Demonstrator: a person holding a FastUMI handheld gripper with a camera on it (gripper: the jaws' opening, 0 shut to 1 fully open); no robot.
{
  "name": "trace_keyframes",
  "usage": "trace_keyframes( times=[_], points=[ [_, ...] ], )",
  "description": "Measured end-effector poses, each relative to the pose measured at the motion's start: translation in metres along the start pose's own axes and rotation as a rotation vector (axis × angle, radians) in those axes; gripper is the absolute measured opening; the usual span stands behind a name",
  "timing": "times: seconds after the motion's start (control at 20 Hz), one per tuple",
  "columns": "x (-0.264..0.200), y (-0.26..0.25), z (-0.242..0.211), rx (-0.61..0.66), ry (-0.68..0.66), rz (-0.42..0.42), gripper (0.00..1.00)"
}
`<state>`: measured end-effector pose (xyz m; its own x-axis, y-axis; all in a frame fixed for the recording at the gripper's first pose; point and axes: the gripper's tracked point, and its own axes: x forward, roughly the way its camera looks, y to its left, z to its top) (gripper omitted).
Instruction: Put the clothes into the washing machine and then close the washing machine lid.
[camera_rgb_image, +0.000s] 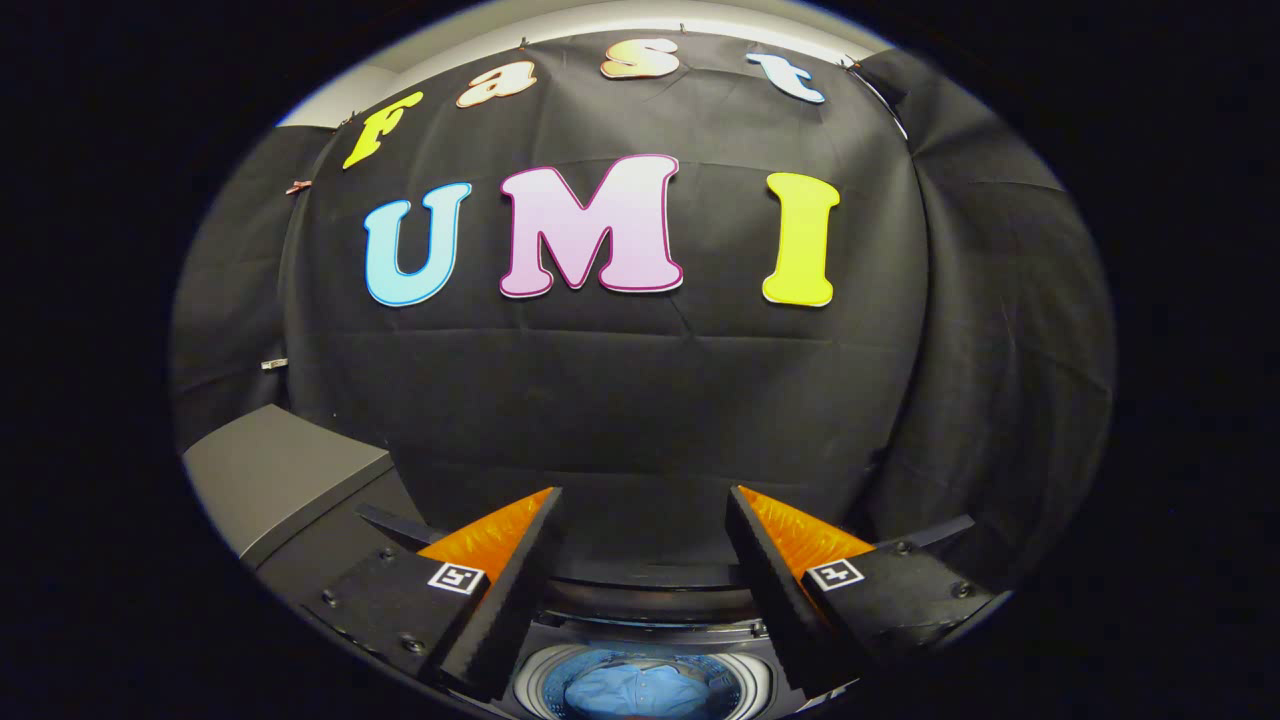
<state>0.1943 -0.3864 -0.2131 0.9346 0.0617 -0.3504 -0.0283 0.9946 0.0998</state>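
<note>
While your gripper hangs above the washing machine, its two fingers stand wide apart with nothing between them; orange backing shows behind each dark finger.

Nearest, low between the finger bases: the drum's round mouth, pale ring around it. Blue clothes lie inside the drum, bunched, below the rim as far as you can tell. No cloth seen hanging over the edge, though part of the opening is hidden by the fingers.

Just beyond: dark curved top edge of the machine. To the left, a grey flat panel tilted up. Likely the raised lid, but its hinge is not visible, so treat that as a guess.

Farthest: black cloth wall of the booth.

Judgement: loading looks done; the lid-closing step is in hand. Next move calls for swinging left to the grey panel, getting a finger on its free edge, and bringing it down over the mouth. Watch that no cloth gets trapped at the rim.
</note>
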Motion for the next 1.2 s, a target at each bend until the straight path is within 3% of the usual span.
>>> trace_keyframes(
  times=[0.55,0.85,0.95,1.15,1.2],
  points=[
    [-0.027,0.003,-0.018,0.001,0.034,0.020,1.00],
    [-0.045,0.006,-0.036,0.020,0.118,0.032,1.00],
    [-0.052,0.008,-0.049,0.031,0.183,0.036,1.00],
    [-0.069,0.016,-0.117,-0.059,0.508,0.075,0.99],
    [-0.074,0.019,-0.126,-0.047,0.532,0.090,1.00]
  ],
)
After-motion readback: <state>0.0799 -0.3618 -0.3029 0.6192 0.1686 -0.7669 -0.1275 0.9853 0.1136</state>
